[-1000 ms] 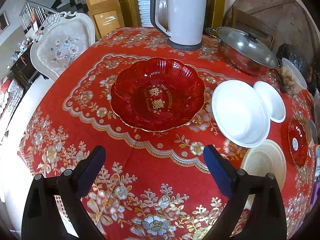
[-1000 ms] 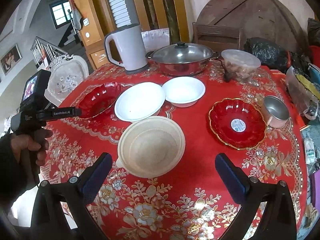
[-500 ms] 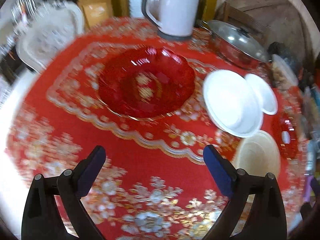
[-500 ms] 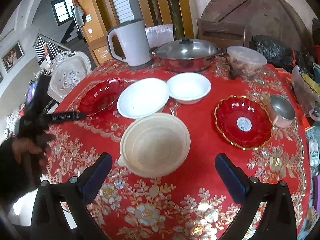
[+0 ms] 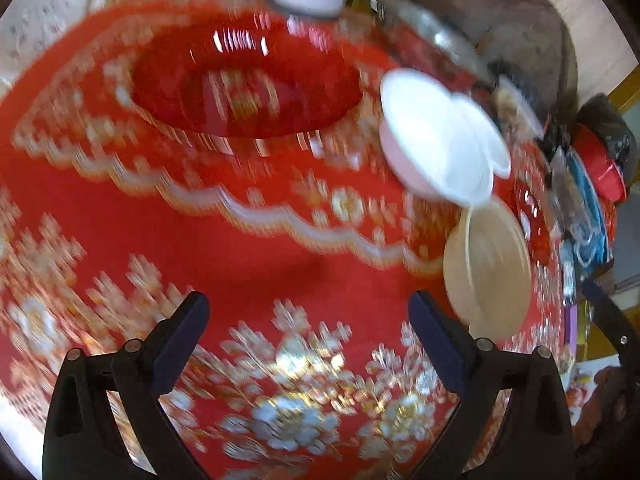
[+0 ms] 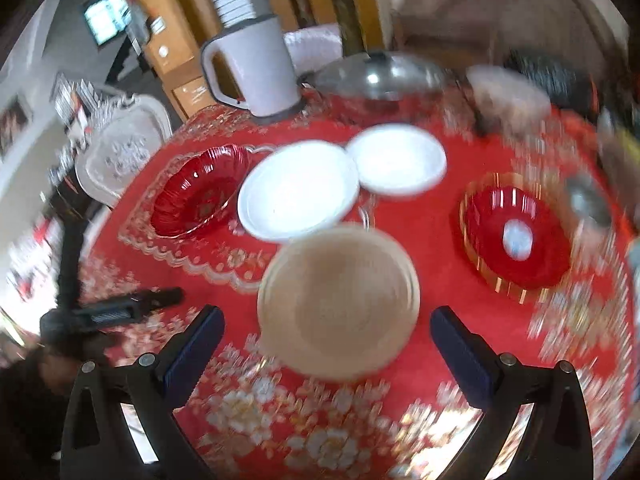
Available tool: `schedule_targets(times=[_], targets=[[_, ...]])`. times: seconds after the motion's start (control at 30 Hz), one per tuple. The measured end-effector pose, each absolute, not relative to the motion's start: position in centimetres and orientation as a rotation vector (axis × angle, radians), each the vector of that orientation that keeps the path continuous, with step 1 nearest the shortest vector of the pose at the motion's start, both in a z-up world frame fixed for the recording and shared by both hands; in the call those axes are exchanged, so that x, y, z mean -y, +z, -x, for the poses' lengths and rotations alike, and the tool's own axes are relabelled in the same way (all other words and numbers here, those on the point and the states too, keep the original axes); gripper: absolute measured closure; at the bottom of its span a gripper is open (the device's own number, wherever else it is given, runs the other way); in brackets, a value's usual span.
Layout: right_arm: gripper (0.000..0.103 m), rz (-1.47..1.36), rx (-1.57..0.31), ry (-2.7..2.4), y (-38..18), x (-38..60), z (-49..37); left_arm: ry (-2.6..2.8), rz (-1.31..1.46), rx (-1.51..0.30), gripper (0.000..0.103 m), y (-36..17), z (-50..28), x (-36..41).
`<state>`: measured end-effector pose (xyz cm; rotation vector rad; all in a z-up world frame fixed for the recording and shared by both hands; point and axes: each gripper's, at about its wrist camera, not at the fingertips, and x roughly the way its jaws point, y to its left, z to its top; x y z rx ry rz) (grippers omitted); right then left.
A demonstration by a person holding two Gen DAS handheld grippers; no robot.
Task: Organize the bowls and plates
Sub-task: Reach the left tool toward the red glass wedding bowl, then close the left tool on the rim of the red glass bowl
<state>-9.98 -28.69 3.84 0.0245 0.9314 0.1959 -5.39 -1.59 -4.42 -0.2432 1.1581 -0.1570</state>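
Both grippers, left gripper (image 5: pixel 308 338) and right gripper (image 6: pixel 326 346), hang wide and empty, the right lined up over the beige bowl (image 6: pixel 338 300) dead ahead, probably so it's grabbed 1st.

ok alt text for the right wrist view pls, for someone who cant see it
The open right gripper hovers over a red floral tablecloth, facing a beige bowl. Beyond it sit two white dishes, a red glass dish on each side, then a white kettle and lidded steel pot. The image is motion-blurred.
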Motion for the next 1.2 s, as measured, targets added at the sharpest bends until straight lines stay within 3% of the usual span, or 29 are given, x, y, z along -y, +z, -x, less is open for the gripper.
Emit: schedule_targets(times=[0.23, 0.43, 0.6, 0.87, 0.97, 1.2], targets=[[0.001, 0.149, -0.807, 0.264, 8.0, 22.1, 4.0, -0.055, 0.366, -1.202, 0.003, -5.9, 2.6, -4.2], [0.004, 0.07, -0.867, 0.39, 6.5, 17.9, -4.0, 0.098, 0.154, -1.038, 0.003, -3.9, 0.8, -4.8], [0.005, 0.136, -0.921, 0.526, 2.9, 13.1, -8.6, -0.039, 0.296, -1.072, 0.003, -3.8, -1.8, -6.8], [0.058, 0.123, -1.023, 0.516, -2.1, 11.7, -12.0, 0.057, 0.234, -1.177, 0.003, -5.9, -4.9, -7.4], [0.067, 0.148, -1.06, 0.521, -3.3, 11.3, -12.8, 0.039, 0.256, -1.165, 0.003, -5.7, -4.5, -8.1], [0.07, 0.121, -1.127, 0.506, -5.7, 11.3, -14.0, 0.046, 0.256, -1.191, 0.003, -6.3, -5.5, -7.7]])
